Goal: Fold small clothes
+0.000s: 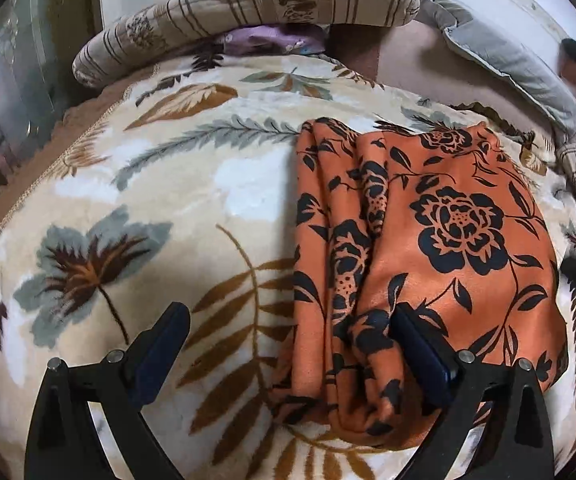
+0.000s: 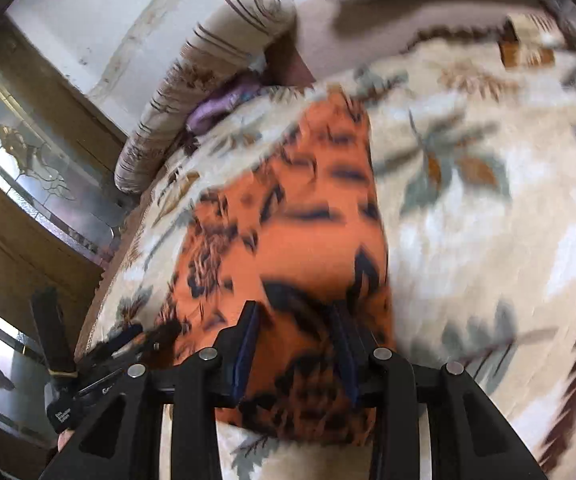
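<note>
The left gripper (image 1: 288,344) is standing wide open above the bed, its left finger over bare blanket and its right finger lying on the near part of the orange floral garment (image 1: 427,240), gripping nothing. The right gripper (image 2: 293,344) is showing its jaws narrowed to a small gap around a thick bunch of the same cloth at its near end; the picture is blurred, so whether the pads are actually pinching it cannot be told for sure, though the cloth is clearly sitting between them. The garment is lying on the cream leaf-patterned blanket (image 1: 128,184), already gathered into a long band with several soft lengthwise pleats along its left side. Beyond it a striped pillow (image 1: 248,4) is resting at the head of the bed, with a grey pillow (image 1: 507,64) well apart to the right. Judging by the way it is draping and creasing, the cloth is looking thin, light and limp, probably somewhat slick, so it is likely to sag and slide rather than hold a shape. The best places to take hold are looking like the two near corners or the stacked layers at the near edge, catching every layer at once so the pleats are not slipping apart.
</note>
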A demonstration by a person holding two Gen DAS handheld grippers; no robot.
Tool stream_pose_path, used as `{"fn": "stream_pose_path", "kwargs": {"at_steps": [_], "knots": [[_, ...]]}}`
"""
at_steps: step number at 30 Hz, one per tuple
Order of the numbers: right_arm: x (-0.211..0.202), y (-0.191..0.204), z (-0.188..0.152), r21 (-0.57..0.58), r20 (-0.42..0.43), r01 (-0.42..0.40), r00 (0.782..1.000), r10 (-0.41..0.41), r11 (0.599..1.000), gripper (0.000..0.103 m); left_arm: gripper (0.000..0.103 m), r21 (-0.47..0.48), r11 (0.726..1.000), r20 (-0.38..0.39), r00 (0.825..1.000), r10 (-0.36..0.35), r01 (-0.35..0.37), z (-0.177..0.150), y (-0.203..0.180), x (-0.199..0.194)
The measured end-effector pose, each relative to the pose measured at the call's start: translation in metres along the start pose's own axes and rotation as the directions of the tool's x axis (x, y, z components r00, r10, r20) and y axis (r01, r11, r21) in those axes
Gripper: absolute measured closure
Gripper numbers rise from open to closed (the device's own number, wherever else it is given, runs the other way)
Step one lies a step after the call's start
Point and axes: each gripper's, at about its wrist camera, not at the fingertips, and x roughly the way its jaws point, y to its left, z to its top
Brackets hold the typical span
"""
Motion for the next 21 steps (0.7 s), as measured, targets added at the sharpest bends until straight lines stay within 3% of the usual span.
{"fn": "stream_pose_path", "kwargs": {"at_steps": [1, 4, 7, 10, 13, 14, 17, 19, 21], "knots": [[-0.002, -0.001, 0.017, 0.005, 0.036, 0.002, 0.999, -0.002, 1.0, 0.064, 0.002, 0.011, 1.0, 0.005, 1.0, 0.01, -0.01, 0.0, -0.002, 0.0], [0.022, 0.001, 0.052, -0.002, 0.018, 0.052, 0.998, -0.052, 0.999, 0.064, 0.002, 0.019, 1.0, 0.006, 1.0, 0.021, -0.022, -0.002, -0.004, 0.002], [0.075, -0.003, 0.077, -0.01, -0.08, 0.146, 0.986, -0.146, 0.989, 0.065, 0.002, 0.016, 1.0, 0.001, 1.0, 0.009, -0.009, 0.0, -0.005, 0.002], [0.138, -0.021, 0.08, -0.008, -0.234, 0.217, 0.949, -0.213, 0.976, 0.064, 0.002, 0.019, 1.0, -0.003, 1.0, -0.015, 0.015, 0.001, -0.002, 0.006], [0.139, -0.009, 0.094, -0.042, -0.225, 0.252, 0.94, -0.255, 0.967, 0.062, 0.002, 0.0, 0.999, -0.014, 0.999, -0.035, 0.035, 0.001, 0.002, 0.007], [0.135, 0.0, 0.098, -0.063, -0.217, 0.253, 0.941, -0.261, 0.965, 0.062, 0.002, -0.006, 0.999, -0.02, 0.999, -0.038, 0.038, 0.0, 0.003, 0.008], [0.122, 0.027, 0.106, -0.055, -0.173, 0.109, 0.978, -0.117, 0.993, 0.062, 0.002, -0.006, 0.999, -0.025, 0.999, -0.042, 0.042, -0.001, 0.003, 0.005], [0.129, 0.043, 0.106, -0.053, -0.199, 0.053, 0.978, -0.062, 0.997, 0.062, 0.002, -0.001, 0.999, -0.025, 0.999, -0.045, 0.045, -0.002, 0.003, 0.005], [0.15, 0.064, 0.099, -0.1, -0.251, 0.034, 0.966, -0.059, 0.994, 0.062, 0.002, -0.002, 0.999, -0.025, 0.998, -0.053, 0.053, -0.003, 0.004, 0.004]]}}
